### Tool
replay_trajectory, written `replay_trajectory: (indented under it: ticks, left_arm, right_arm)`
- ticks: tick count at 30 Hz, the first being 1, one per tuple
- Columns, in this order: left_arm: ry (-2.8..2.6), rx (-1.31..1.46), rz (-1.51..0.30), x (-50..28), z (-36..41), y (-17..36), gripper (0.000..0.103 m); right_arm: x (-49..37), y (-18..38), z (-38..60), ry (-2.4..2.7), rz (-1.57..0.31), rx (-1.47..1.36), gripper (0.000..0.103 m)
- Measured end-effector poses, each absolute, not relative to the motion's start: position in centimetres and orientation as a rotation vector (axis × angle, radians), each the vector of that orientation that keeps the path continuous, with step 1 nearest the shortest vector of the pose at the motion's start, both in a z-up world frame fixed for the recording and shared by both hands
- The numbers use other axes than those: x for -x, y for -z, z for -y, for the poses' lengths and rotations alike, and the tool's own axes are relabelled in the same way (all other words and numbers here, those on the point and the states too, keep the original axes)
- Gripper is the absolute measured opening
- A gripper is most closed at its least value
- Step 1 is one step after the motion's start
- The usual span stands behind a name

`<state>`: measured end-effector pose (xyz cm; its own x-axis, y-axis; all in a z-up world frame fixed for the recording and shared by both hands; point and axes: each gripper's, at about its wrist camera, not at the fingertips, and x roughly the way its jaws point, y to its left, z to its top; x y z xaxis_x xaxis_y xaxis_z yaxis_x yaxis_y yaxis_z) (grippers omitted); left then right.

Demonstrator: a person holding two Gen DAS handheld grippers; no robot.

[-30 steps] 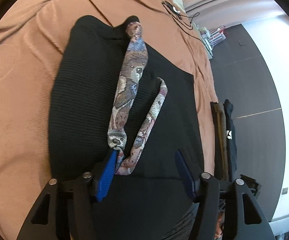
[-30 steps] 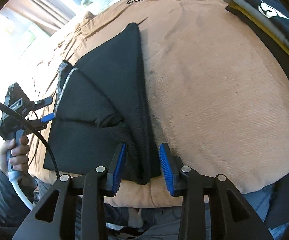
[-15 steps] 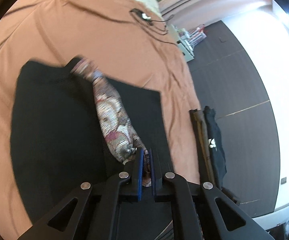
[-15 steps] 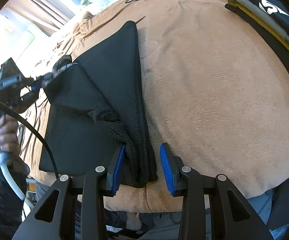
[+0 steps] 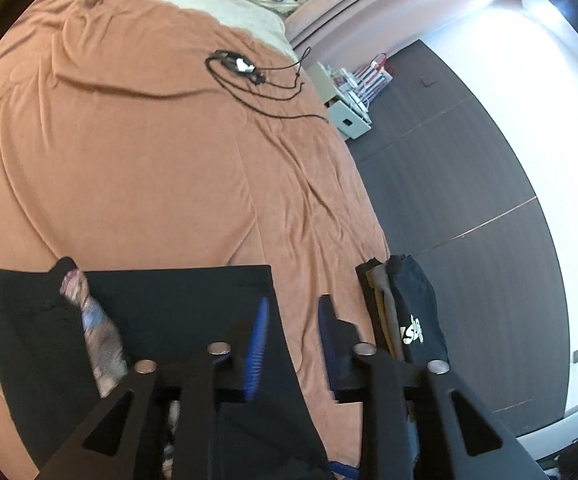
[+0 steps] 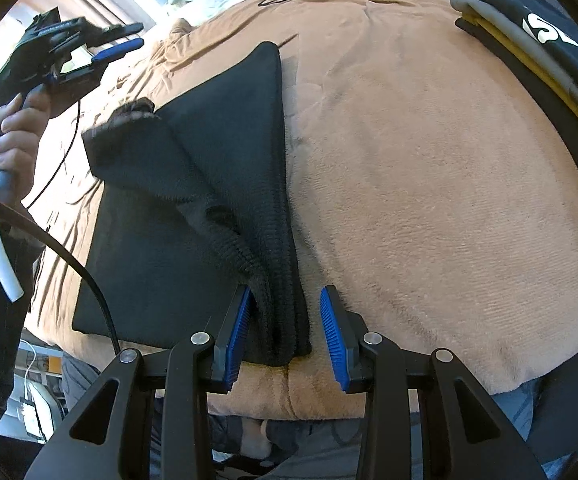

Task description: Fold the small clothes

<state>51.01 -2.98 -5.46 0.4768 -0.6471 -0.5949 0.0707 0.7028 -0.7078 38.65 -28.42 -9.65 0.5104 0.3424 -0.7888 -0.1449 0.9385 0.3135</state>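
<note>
Midway through a fold, the black knit garment [image 6: 177, 248] lies on the brown blanket [image 6: 429, 200]. The right gripper [image 6: 285, 332] straddles its bunched corner, the left pad touching the knit and the right pad off it. The left gripper [image 5: 291, 344], whose jaws have just been opening, holds nothing above the patterned strap [image 5: 101, 340]. Next, the folded flap needs laying flat.
</note>
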Motion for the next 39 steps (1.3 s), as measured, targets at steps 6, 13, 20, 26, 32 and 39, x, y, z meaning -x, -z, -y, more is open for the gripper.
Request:
replay_trajectory:
  ticks: [6, 13, 20, 26, 32, 39]
  left_arm:
    - [0.429, 0.653, -1.055, -48.9, 1.4, 7.0, 0.035]
    - [0.335, 0.669, -1.088, -44.4, -1.8, 8.8, 0.073]
    - [0.305, 0.701, -1.179, -41.3, -2.8, 12.4, 0.074]
    - [0.323, 0.712, -1.229, -39.9, -1.9, 14.8, 0.073]
    - [0.348, 0.739, -1.258, -40.3, -1.1, 16.2, 0.013]
    - [0.448, 0.748, -1.164, -42.5, -0.5, 12.5, 0.01]
  right_arm:
    - [-39.3, 9.5, 28.1, -0.306, -0.986, -0.205, 0.033]
    - [-40.1, 10.1, 27.5, -0.332, -1.0, -0.211, 0.033]
    - [-40.7, 10.6, 27.6, -0.332, -1.005, -0.214, 0.033]
    - [-40.7, 10.7, 27.5, -0.331, -0.996, -0.224, 0.033]
    - [-40.7, 10.8, 27.3, -0.344, -0.988, -0.217, 0.033]
    - [-40.3, 11.1, 27.6, -0.367, -0.962, -0.226, 0.031]
